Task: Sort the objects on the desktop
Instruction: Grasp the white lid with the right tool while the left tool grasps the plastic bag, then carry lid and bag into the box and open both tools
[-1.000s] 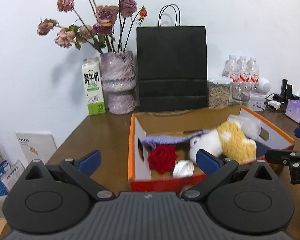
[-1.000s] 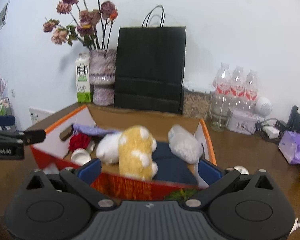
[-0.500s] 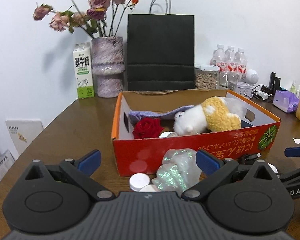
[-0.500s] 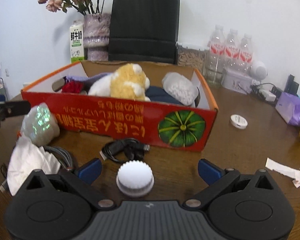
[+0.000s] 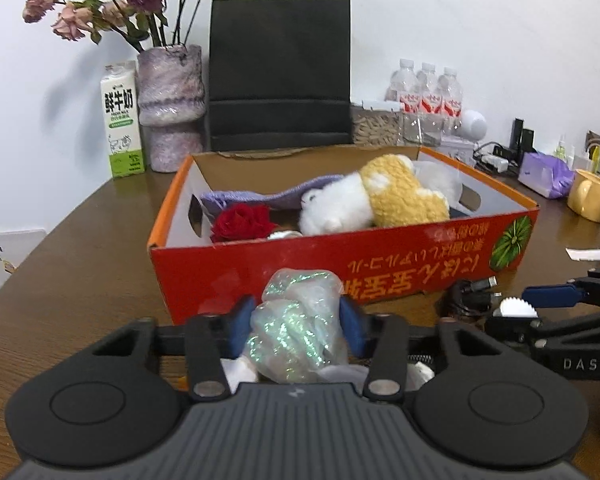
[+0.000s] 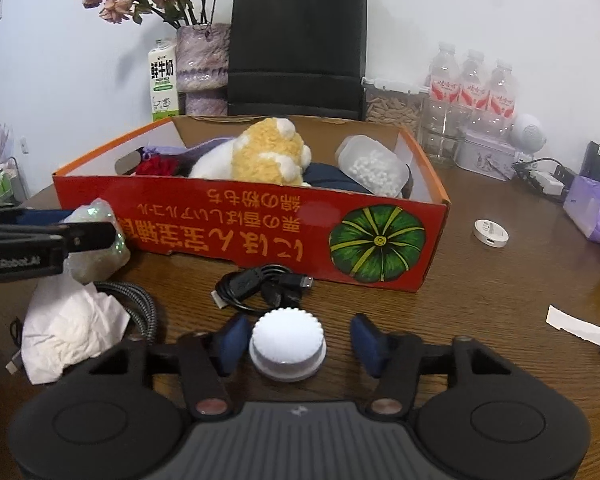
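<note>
A crinkled iridescent plastic bag (image 5: 296, 340) lies on the brown table in front of the red cardboard box (image 5: 380, 268). My left gripper (image 5: 296, 326) is closing on it, and both blue pads touch its sides. A white ribbed cap (image 6: 287, 340) stands on the table between the blue fingers (image 6: 366, 344) of my right gripper (image 6: 300, 342). Those jaws are closing too, with a gap still showing on the cap's right side. The box (image 6: 220, 216) holds a yellow-and-white plush toy (image 6: 260, 156), a red rose (image 5: 240, 222) and a tub of white beads (image 6: 374, 168).
A coiled black USB cable (image 6: 264, 284), a braided cable (image 6: 140, 300) and a crumpled white tissue (image 6: 68, 328) lie before the box. To the right are a white disc (image 6: 491, 233), paper scraps (image 6: 576, 326), a purple tissue pack (image 6: 592, 208) and a yellow mug (image 5: 590, 194). A black paper bag (image 5: 280, 72), vase and bottles line the wall.
Both grippers came down from above the box to the tabletop in front of it. Their wide-open jaws narrowed, the left around the iridescent bag, the right around the white cap.
</note>
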The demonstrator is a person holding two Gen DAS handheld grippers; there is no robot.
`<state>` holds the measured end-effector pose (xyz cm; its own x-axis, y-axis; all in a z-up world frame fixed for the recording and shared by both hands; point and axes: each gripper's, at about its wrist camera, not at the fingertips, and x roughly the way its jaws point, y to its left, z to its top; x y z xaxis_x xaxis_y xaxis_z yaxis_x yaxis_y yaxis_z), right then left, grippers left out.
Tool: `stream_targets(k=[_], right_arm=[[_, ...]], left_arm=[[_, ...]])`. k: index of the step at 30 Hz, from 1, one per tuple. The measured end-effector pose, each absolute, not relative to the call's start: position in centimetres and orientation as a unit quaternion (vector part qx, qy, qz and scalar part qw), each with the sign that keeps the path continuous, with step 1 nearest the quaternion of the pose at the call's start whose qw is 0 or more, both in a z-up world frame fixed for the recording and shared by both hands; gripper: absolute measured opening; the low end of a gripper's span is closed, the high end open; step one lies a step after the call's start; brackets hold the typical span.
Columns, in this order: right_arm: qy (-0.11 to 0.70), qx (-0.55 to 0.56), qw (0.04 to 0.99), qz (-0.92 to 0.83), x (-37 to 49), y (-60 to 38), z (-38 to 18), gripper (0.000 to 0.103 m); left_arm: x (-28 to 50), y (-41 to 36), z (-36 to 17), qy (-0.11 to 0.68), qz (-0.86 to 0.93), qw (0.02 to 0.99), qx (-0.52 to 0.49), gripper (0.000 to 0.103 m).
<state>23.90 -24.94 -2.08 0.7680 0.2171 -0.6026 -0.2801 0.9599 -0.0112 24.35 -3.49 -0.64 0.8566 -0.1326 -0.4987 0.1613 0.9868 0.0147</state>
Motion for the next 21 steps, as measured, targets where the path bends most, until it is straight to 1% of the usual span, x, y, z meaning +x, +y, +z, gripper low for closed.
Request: stream_targets(k=[1, 3, 12, 21], right_arm=[[0.312, -0.051, 0.939, 0.137, 23.8, -24.9, -2.1, 0.039], [0.309, -0.052, 0.939, 0.144, 23.5, -24.8, -2.0, 0.039], [0.276, -0.048, 0.948, 0.152, 22.6, -24.8, -1.3, 0.039], [0.247, -0.030, 0.956, 0.156, 21.9, -25.2, -0.1, 0.039]], left_arm=[[24.2, -3.4, -0.7, 0.255, -0.076, 0.963, 0.028, 0.039], [24.0, -3.2, -0.6, 0.252, -0.080, 0.964, 0.019, 0.037], [23.3, -2.5, -0.3, 0.239, -0.078, 0.968, -0.004, 0.035], [21.8, -1.7, 1.5, 0.191, -0.063, 0.979, -0.024, 0.034]])
